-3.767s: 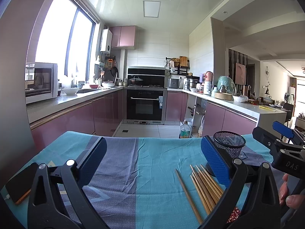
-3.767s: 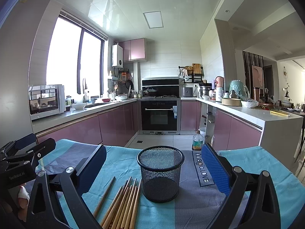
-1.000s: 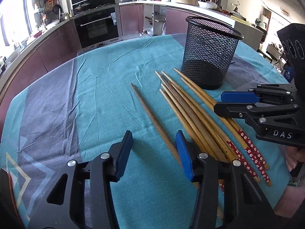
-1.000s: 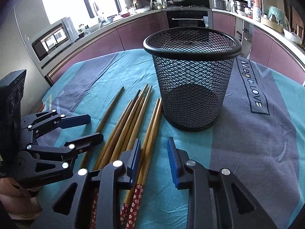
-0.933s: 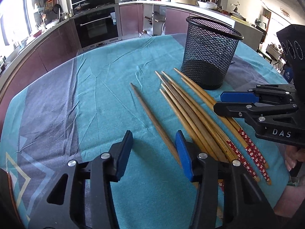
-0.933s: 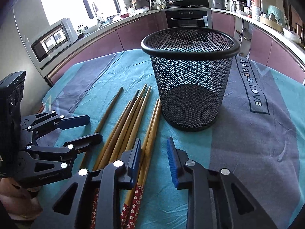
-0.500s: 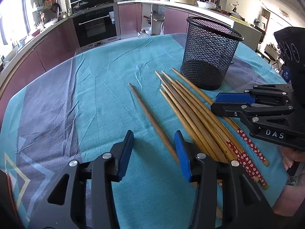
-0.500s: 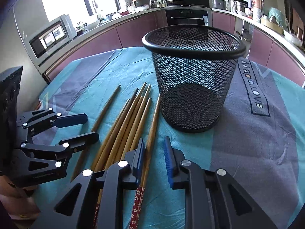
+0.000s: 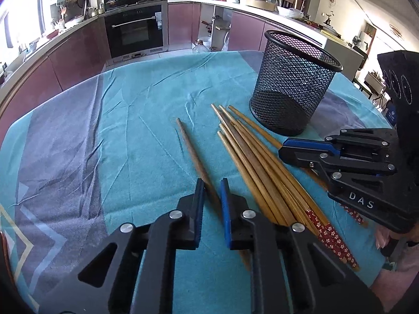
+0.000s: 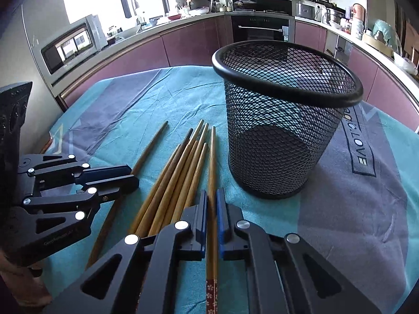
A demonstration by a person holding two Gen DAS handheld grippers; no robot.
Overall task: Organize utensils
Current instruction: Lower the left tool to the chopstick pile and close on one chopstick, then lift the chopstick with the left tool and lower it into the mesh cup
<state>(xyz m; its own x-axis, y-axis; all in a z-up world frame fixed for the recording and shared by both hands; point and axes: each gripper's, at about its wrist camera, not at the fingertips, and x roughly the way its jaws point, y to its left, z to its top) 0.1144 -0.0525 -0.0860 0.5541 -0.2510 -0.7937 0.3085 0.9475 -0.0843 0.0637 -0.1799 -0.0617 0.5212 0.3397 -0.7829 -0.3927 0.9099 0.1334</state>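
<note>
Several wooden chopsticks [image 9: 259,162] lie in a bundle on the teal tablecloth, with one lone brown chopstick [image 9: 193,154] apart to their left. A black mesh cup [image 9: 293,91] stands upright beyond them. My left gripper [image 9: 210,185] has its jaws closed around the lone chopstick, a small gap still showing. My right gripper [image 10: 211,196] is shut on the rightmost chopstick [image 10: 211,162] of the bundle, beside the mesh cup [image 10: 282,120]. The left gripper also shows in the right wrist view [image 10: 125,176], and the right gripper in the left wrist view [image 9: 288,150].
The tablecloth [image 9: 125,120] has grey-purple bands and wrinkles. Kitchen counters, an oven [image 9: 136,28] and a microwave [image 10: 70,47] lie beyond the table's far edge. A hand shows at the lower right of the left wrist view [image 9: 392,240].
Both grippers lowered from a raised view onto the chopsticks. In the last second both sets of jaws narrowed, the left around the lone chopstick, the right onto the rightmost one.
</note>
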